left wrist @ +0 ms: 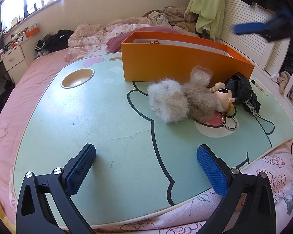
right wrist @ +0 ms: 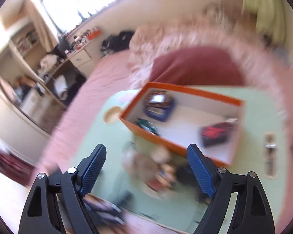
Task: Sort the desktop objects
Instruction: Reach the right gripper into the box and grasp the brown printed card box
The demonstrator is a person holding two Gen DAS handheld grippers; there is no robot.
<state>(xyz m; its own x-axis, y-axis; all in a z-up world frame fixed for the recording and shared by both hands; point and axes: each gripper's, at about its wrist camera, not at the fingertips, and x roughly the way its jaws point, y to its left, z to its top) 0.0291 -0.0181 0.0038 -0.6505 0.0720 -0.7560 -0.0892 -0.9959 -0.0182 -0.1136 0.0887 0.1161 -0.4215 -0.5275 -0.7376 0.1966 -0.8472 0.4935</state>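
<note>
A mint-green lap desk (left wrist: 91, 117) sits on the pink bed. On it, a furry keychain doll (left wrist: 185, 101) and black cloth (left wrist: 242, 91) lie against the orange box (left wrist: 177, 64). Left gripper (left wrist: 146, 167) and right gripper (right wrist: 146, 171) fingers both spread, empty.

A furry toy (left wrist: 177, 101) lies before the orange box (left wrist: 177, 62), perhaps touching a black cloth (left wrist: 242, 91).

No text can be read; the print on the card in the orange box (left wrist: 185, 58) is too small
</note>
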